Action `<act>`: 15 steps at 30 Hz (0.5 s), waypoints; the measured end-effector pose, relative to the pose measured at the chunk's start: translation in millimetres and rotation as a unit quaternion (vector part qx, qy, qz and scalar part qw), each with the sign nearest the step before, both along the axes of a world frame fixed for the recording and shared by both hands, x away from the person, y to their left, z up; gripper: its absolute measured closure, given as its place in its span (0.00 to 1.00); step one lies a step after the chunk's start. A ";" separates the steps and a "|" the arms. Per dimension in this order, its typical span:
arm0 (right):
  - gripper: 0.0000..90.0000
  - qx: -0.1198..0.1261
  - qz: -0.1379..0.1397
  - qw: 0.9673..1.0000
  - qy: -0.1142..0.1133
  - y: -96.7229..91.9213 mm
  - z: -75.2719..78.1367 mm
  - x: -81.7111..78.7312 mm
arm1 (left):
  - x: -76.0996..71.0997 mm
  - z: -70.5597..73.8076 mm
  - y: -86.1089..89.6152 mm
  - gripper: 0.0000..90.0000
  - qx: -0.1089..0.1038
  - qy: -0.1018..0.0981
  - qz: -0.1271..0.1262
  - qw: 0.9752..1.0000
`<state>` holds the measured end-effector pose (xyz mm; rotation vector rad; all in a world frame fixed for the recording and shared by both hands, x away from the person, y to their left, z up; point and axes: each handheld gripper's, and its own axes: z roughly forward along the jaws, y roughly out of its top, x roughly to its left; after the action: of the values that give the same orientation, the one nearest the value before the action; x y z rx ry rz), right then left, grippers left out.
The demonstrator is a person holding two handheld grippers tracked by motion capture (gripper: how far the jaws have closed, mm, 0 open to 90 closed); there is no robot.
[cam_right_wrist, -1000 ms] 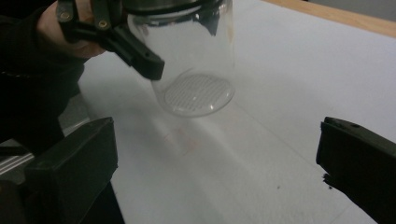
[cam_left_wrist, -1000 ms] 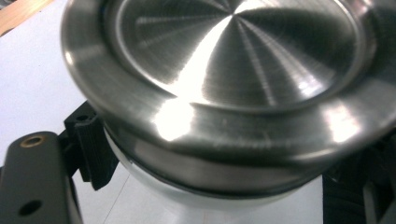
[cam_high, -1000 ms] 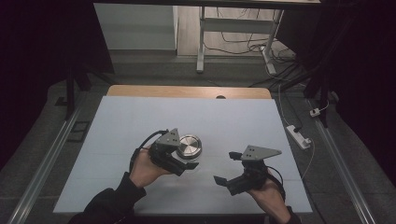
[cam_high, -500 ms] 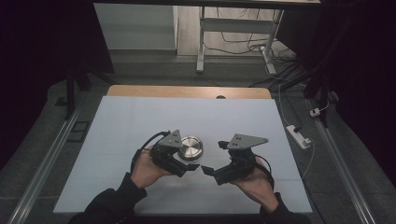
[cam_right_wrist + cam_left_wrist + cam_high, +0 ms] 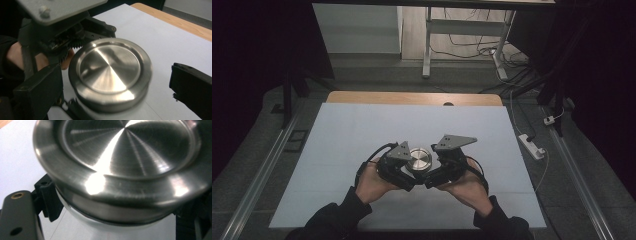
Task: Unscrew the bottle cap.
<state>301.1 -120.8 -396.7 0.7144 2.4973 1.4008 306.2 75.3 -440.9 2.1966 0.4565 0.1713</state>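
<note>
High view, left hand-held gripper [image 5: 411, 176] clamps upright steel tin [image 5: 419, 159], right hand-held gripper [image 5: 435, 176] open.

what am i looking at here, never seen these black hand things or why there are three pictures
A person's two hands each hold a tool with two black jaws. The high view looks down on a white table; the other two pictures come from cameras riding on each tool. The left gripper is shut on a round steel container, which has a steel lid with a shallow dished top. The right gripper has open jaws, one on each side of the lid, not yet touching it.
</note>
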 end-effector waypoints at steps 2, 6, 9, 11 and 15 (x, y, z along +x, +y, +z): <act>0.01 -0.005 -0.003 1.000 0.002 5.8 -1.1 1.6 | -0.1 -0.3 -0.7 0.18 0.001 0.000 0.003 1.000; 0.20 -0.012 -0.003 1.000 -0.004 13.6 -2.1 2.7 | -0.1 0.0 -0.5 0.18 0.002 0.001 0.003 1.000; 0.20 -0.018 0.007 1.000 -0.016 15.7 -1.3 0.7 | 0.1 0.0 0.5 0.18 0.001 0.004 -0.003 1.000; 0.20 -0.017 0.017 1.000 -0.018 15.2 -0.7 0.7 | 0.0 0.7 1.4 0.18 -0.002 0.005 -0.013 1.000; 0.20 -0.005 0.065 0.998 -0.012 10.0 1.8 3.5 | -0.7 2.9 4.4 0.18 -0.016 0.009 -0.050 0.999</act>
<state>304.5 -110.9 -394.8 0.5365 2.5715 1.4285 305.5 79.7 -437.9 2.1862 0.3570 0.0893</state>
